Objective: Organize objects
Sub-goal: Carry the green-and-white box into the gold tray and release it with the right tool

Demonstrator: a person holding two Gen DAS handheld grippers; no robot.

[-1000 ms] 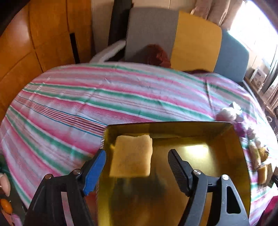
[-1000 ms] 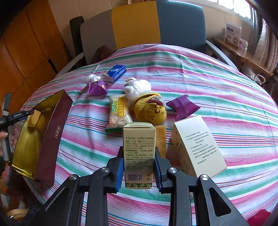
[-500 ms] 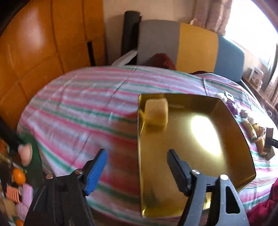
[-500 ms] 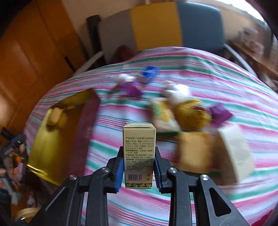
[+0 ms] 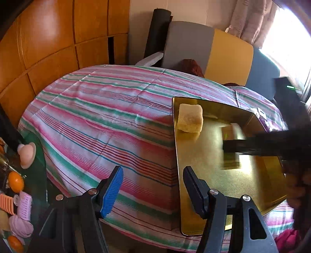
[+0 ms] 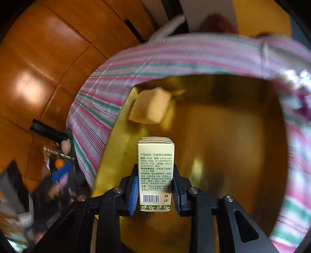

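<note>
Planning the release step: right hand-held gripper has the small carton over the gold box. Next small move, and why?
Probably lower and let go. The right hand-held gripper is shut on the small cream printed carton, which hangs above the bare floor of the shiny gold open box, clear of the pale yellow spongy block in the far corner.

Orange wood paneling [image 5: 48, 39] fills the upper left, a grey-yellow-blue chair back [image 5: 210, 52] sits top centre, and a pink curtain [image 5: 252, 17] by a blown-out bright window [image 5: 287, 37] is upper right.
</note>
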